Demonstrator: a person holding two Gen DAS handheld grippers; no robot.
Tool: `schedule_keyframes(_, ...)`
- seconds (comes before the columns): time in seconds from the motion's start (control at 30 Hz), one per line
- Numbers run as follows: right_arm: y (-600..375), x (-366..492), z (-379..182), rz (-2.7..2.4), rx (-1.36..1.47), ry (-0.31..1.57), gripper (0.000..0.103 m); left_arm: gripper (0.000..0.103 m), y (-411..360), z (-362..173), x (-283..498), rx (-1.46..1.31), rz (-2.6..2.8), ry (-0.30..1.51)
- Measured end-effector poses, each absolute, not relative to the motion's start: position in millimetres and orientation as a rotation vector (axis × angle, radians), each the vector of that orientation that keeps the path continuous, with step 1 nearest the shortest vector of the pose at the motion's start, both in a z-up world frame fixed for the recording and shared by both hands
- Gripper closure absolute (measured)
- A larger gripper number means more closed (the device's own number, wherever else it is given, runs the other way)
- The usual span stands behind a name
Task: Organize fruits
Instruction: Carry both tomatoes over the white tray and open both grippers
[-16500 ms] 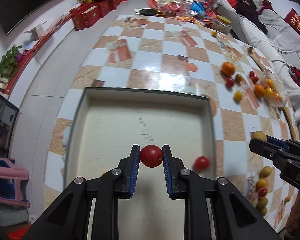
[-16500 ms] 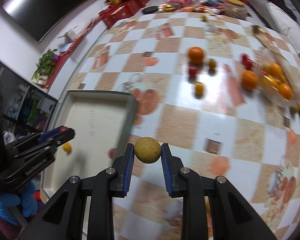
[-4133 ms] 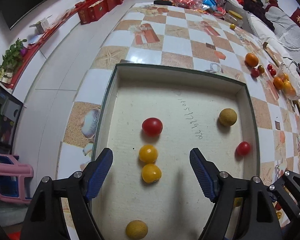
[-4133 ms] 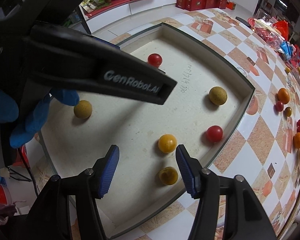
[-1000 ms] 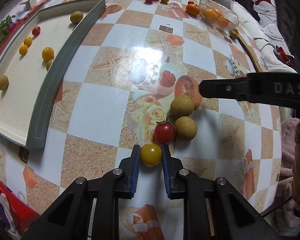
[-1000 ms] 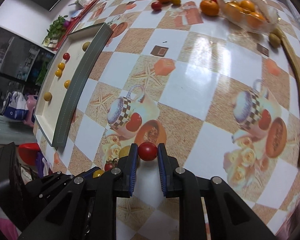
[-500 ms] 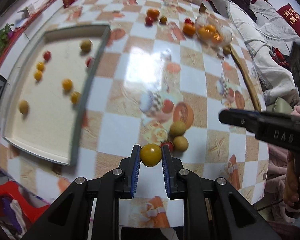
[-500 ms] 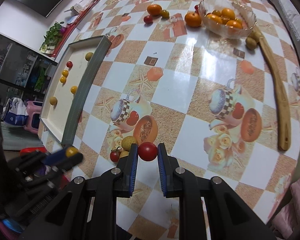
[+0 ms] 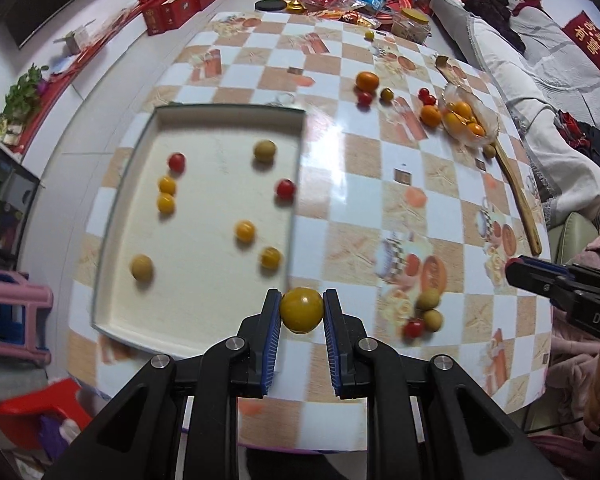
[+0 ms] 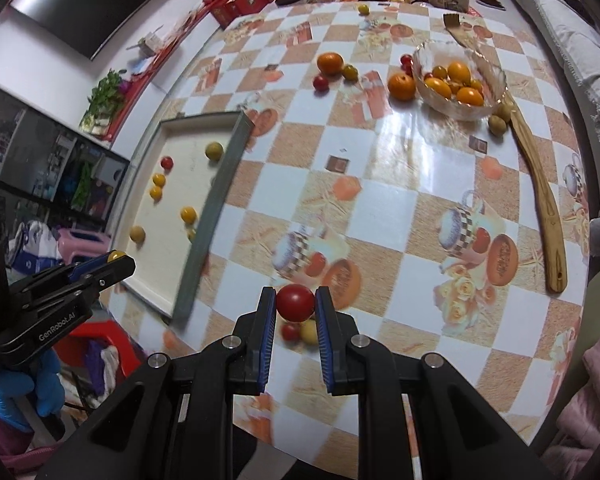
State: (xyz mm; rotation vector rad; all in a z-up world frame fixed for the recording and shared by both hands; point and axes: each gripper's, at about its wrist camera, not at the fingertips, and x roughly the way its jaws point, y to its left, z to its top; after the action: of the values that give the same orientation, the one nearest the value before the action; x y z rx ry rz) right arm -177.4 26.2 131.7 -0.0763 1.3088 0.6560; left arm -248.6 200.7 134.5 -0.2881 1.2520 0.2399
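Observation:
My left gripper [image 9: 302, 314] is shut on a yellow tomato [image 9: 301, 309] and holds it above the near right corner of the white tray [image 9: 112, 216]. The tray holds several small red, yellow and tan fruits. My right gripper [image 10: 295, 305] is shut on a red tomato [image 10: 295, 302] and holds it above a red tomato [image 10: 290, 332] and a tan fruit [image 10: 309, 332] on the table. In the left wrist view that cluster [image 9: 426, 314] lies right of the tray. The left gripper also shows at the left of the right wrist view [image 10: 114, 266].
A glass bowl [image 10: 496, 80] of oranges stands at the far right, with loose oranges and tomatoes [image 10: 332, 66] beside it. A long wooden spoon [image 10: 540, 184] lies along the right edge. Snacks and boxes crowd the table's far end. The near table edge is just below both grippers.
Both grippers have risen and pulled back, each still holding its fruit. The left gripper has swung left, toward the tray's near corner.

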Motion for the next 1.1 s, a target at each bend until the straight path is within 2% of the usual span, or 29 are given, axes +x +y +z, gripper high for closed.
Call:
schedule_keyframes(0.33,97,-199,149,0.574,-0.014,1.303,0.082,0.081,281,138,-256,-0.232,0.153,1.265)
schedule_keyframes(0.63,170,-210,161,0.617,-0.072,1.287,0.082,0.081,340,134,-271,-0.258,0.164,1.259)
schedule_keyframes(1.1,199,-210,150,0.606,-0.125,1.333,0.082,0.081,352,108,-271,-0.302,0.135,1.294)
